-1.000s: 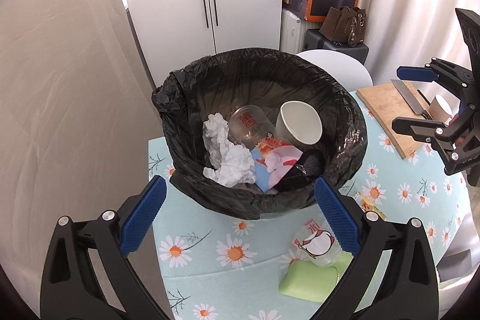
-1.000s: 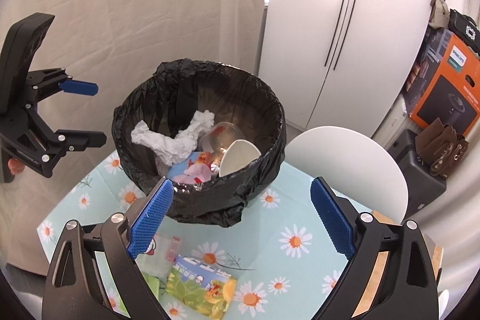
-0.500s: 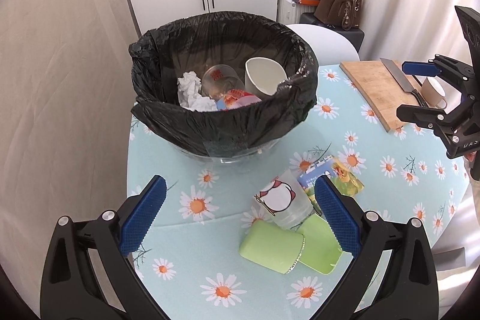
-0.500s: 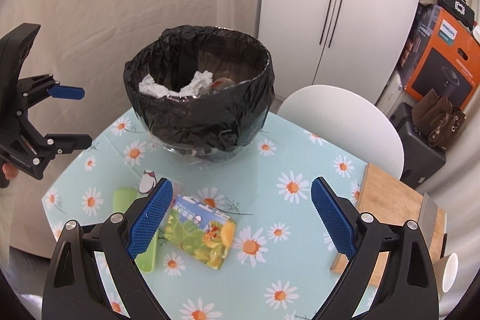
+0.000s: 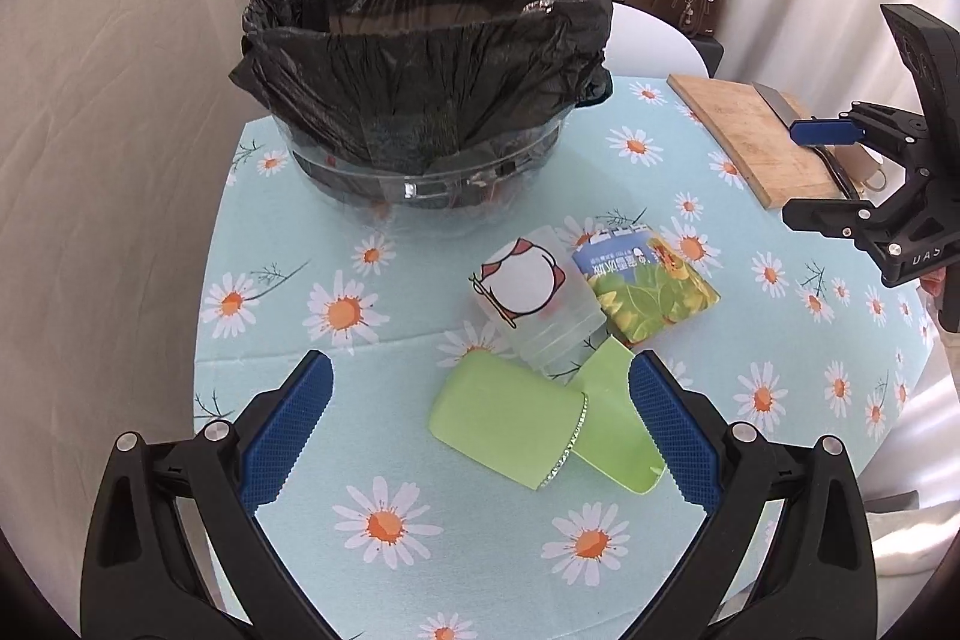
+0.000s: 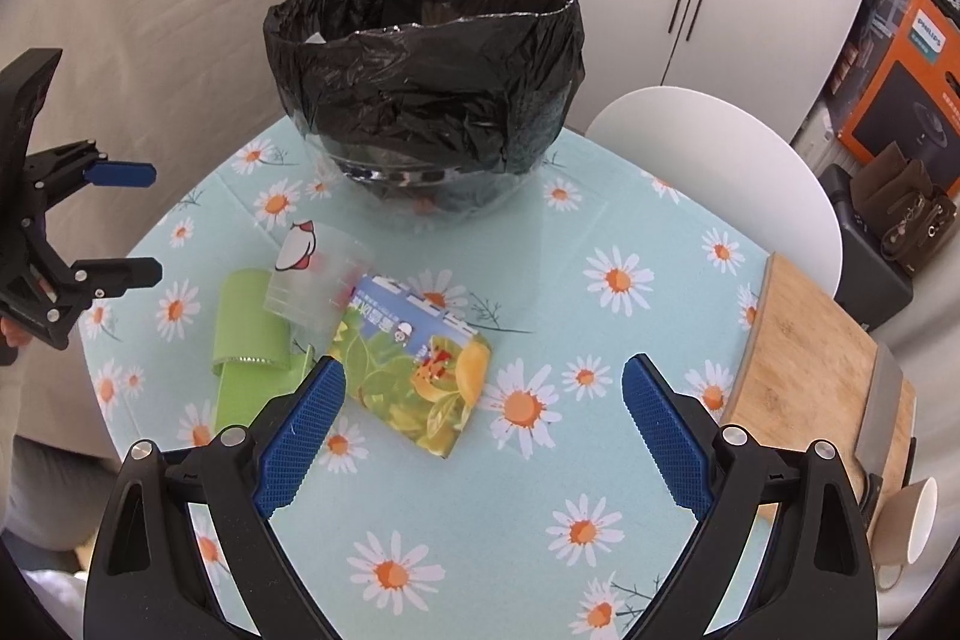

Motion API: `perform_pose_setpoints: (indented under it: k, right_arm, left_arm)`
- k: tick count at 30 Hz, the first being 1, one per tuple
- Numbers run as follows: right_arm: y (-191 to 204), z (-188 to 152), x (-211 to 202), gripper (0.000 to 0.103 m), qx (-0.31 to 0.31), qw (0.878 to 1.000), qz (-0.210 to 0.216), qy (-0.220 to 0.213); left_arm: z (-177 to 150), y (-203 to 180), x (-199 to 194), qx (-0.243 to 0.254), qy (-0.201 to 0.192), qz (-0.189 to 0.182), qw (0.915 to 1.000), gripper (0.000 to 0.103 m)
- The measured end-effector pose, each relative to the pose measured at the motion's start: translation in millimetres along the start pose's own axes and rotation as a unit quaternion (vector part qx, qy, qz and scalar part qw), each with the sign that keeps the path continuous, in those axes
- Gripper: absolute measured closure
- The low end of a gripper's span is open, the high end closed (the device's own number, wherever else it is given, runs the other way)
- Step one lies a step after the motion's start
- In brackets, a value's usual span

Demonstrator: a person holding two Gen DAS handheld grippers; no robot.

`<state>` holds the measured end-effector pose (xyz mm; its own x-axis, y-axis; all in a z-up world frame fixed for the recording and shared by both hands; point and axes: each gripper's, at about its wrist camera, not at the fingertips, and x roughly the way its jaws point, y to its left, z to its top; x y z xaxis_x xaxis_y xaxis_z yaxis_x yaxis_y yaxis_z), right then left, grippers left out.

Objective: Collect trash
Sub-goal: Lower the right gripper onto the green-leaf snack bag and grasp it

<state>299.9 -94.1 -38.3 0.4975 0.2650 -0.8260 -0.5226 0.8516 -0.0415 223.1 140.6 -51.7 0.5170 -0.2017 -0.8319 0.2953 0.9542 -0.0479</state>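
I have pulled both grippers back from above the bin, so my view has dropped from looking down into it to looking across the daisy-print table; I judge this means one drop is finished and the next pick-up is due. My left gripper is wide open and holds nothing; my right gripper is wide open and empty too. The bin, lined with a black bag, stands at twelve o'clock in both views. A second ago it showed tissue, two cups and wrappers inside; now its wall hides nearly all of that. Three pieces of trash remain on the table, touching one another: a green case just ahead of my left gripper, a clear cup lying on its side beyond it, and a snack packet at one o'clock. A cutting board with a knife lies at two o'clock.
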Motion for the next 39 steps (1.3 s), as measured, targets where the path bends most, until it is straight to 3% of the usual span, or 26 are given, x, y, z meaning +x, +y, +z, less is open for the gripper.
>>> perform_pose_setpoints:
  k: [5, 10, 17, 20, 24, 27, 31, 34, 39]
  right_arm:
    - [0.8, -16.4, 23.8, 0.014, 0.021, 1.000, 0.015, 0.018]
    - [2.8, -30.6, 51.0, 0.014, 0.034, 0.998, 0.024, 0.041]
    - [7.9, -37.4, 82.3, 0.014, 0.026, 0.997, 0.036, 0.068]
    - [9.8, -34.9, 91.9, 0.014, 0.010, 0.997, 0.035, 0.069]
    - [15.3, -29.6, 102.9, 0.014, -0.018, 0.996, 0.047, 0.071]
    - [24.4, -27.6, 114.3, 0.013, -0.053, 0.994, 0.049, 0.080]
    - [35.4, -25.0, 126.1, 0.012, -0.093, 0.992, 0.038, 0.078]
    - [36.3, -27.7, 142.4, 0.006, -0.090, 0.990, 0.049, 0.094]
    - [28.2, -29.9, 135.2, 0.006, -0.071, 0.992, 0.061, 0.080]
  left_arm:
    - [-24.2, 5.9, 14.2, -0.010, 0.019, -0.021, 0.9996, 0.006]
    - [-45.7, 5.1, 39.3, 0.015, 0.058, -0.035, 0.9976, 0.006]
    - [-62.0, 5.3, 67.5, 0.024, 0.072, -0.075, 0.9943, 0.006]
    - [-64.2, 0.7, 73.4, 0.046, 0.063, -0.054, 0.9956, 0.006]
    - [-65.8, 0.1, 83.6, 0.060, 0.071, -0.062, 0.9937, 0.006]
    - [-66.7, 0.4, 94.8, 0.074, 0.081, -0.045, 0.9930, 0.006]
    - [-66.2, -1.1, 100.4, 0.091, 0.058, -0.033, 0.9936, 0.006]
    - [-67.5, -0.5, 102.3, 0.094, 0.035, -0.030, 0.9945, 0.005]
    - [-62.9, -1.3, 106.2, 0.079, 0.036, -0.021, 0.9961, 0.004]
